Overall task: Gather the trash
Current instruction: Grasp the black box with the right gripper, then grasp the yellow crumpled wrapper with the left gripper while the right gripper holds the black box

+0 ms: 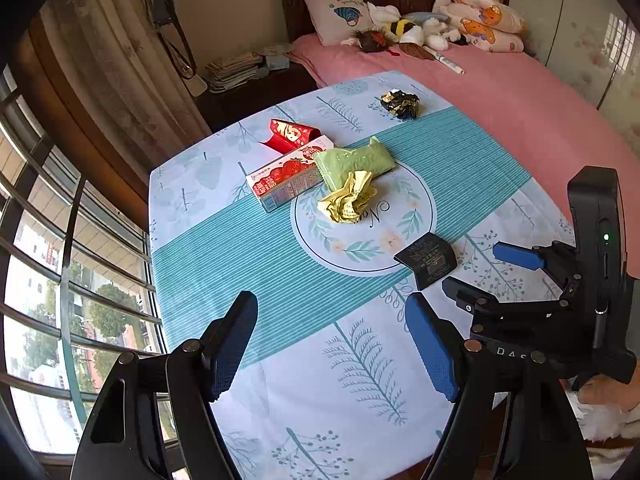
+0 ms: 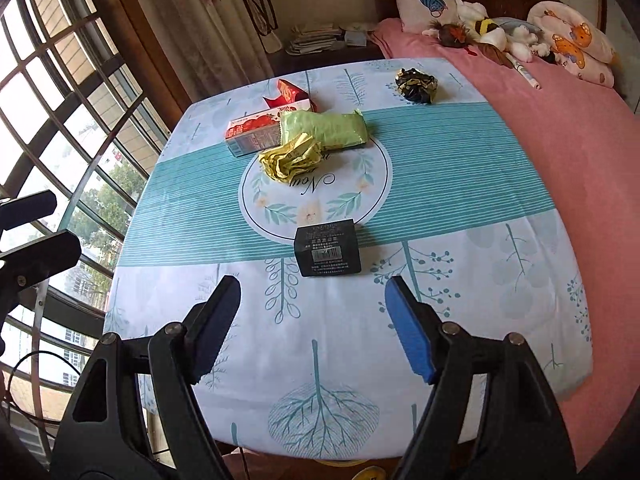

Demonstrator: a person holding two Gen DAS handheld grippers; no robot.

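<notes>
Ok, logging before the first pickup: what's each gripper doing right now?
Left gripper: open, holding nothing, above the table.
Right gripper: open, holding nothing, short of the black box.

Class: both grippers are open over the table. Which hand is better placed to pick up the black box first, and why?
Probably the right. The right gripper is open with the black box straight ahead between its fingers. For the left gripper, also open, the box lies off to one side.

The near part of the table (image 2: 328, 360) is lying bare, giving free passage. A black box (image 2: 327, 249) is sitting just past it. Farther in, a yellow wrapper (image 2: 290, 159), green packet (image 2: 326, 129) and strawberry carton (image 2: 254, 133) are crowding together, touching. A dark foil ball (image 2: 416, 84) is lying apart.
</notes>
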